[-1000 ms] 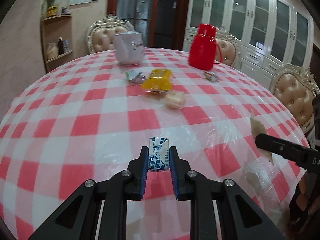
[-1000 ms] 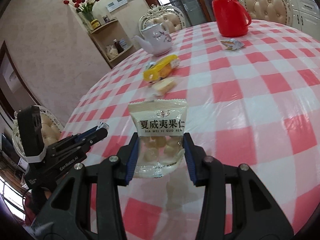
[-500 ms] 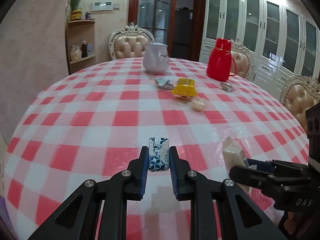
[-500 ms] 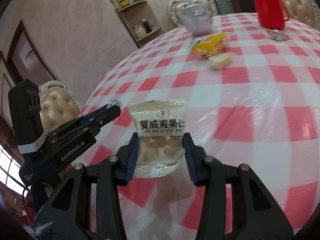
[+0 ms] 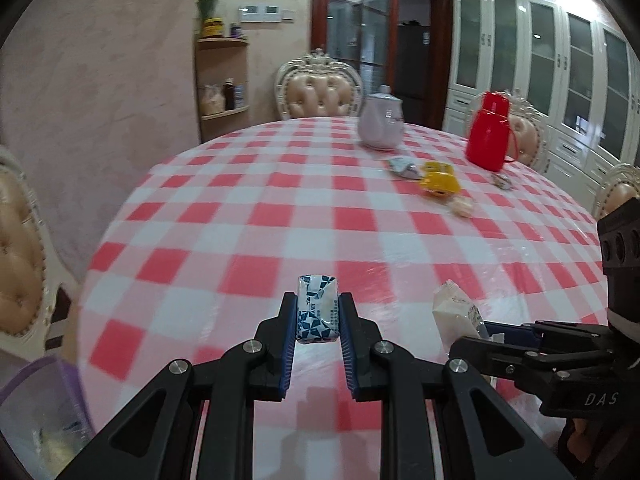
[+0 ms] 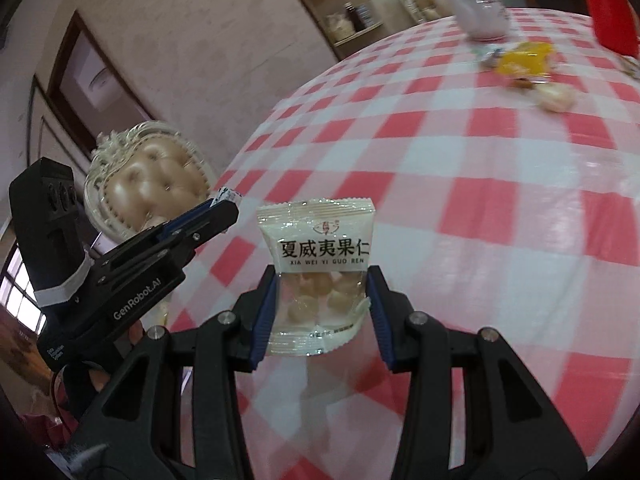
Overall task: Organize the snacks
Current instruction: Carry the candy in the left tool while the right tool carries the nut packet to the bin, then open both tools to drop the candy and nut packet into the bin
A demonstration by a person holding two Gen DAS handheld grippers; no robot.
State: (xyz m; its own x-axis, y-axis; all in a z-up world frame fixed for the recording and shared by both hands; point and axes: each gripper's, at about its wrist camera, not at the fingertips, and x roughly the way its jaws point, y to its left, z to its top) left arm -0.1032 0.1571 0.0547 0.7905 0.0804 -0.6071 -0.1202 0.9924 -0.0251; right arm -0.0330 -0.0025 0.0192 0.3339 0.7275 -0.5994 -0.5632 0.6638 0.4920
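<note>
My left gripper is shut on a small blue-and-white wrapped candy, held above the near edge of the red-checked table. My right gripper is shut on a clear packet of macadamia nuts with black Chinese lettering. That packet shows edge-on in the left wrist view, to the right of the candy. The left gripper shows in the right wrist view, to the left of the packet. Far across the table lie a yellow snack pack, a silver-blue packet, a pale snack and a small wrapped candy.
A white teapot and a red thermos stand at the far side of the table. Padded chairs surround it, one at the near left. A purple-rimmed container shows at lower left below the table edge.
Both grippers have pulled back toward the near left edge of the table with their snacks still held. The far snacks, teapot and thermos look smaller and further away.
</note>
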